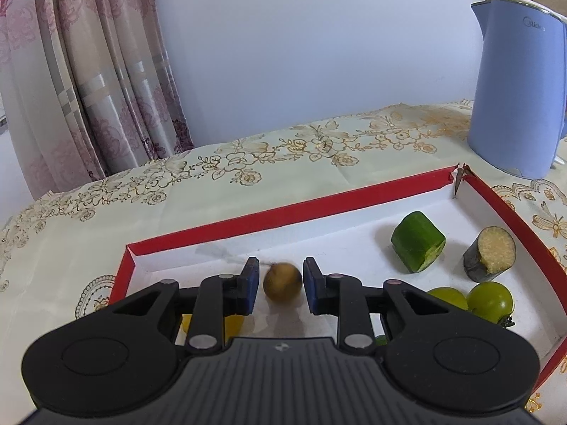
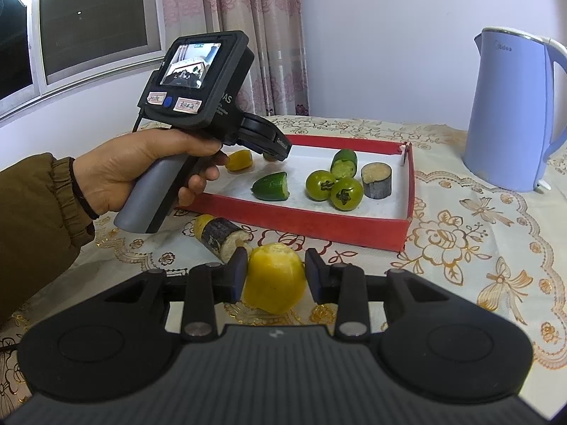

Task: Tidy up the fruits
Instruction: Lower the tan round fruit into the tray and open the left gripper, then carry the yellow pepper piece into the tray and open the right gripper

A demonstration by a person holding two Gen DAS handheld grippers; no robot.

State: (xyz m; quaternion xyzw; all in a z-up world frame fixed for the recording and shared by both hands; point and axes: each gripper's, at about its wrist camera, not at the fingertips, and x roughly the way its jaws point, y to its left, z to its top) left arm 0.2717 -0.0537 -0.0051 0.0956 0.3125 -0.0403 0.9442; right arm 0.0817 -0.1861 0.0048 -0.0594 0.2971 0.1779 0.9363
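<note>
- Left gripper [image 1: 280, 279] is over the near-left corner of the red tray [image 1: 283, 214]. Its jaws are pinched down narrow with a small brown fruit [image 1: 282, 285] between the tips.
- That fruit looks smeared while the jaws look sharp, and there's a sliver of white on its left side. Honestly can't tell if the pads are actually biting it or just bracketing it.
- Right gripper [image 2: 274, 276] is short of the tray, over the desk [image 2: 460, 241]. Its jaws are closed on a yellow fruit [image 2: 274, 283], with pads on the left and right flanks.
- My guess on handling: the brown one is tiny, round and light, so it'll roll the moment it's free. Grab it across the widest part and set it down low.
- The yellow one looks peeled or rough-skinned, probably softish and a bit slick. I'd squeeze gently at the middle, since any harder could bruise it or pop it out forward.
- Already in the tray: a cucumber chunk [image 2: 271, 186], green tomatoes [image 2: 320, 184] and a few other cut pieces.
- A dark-skinned cane piece [image 2: 218, 239] lies on the desk just outside the tray. It looks stiff, so I'd grip it across the barrel, not the cut ends.
</note>
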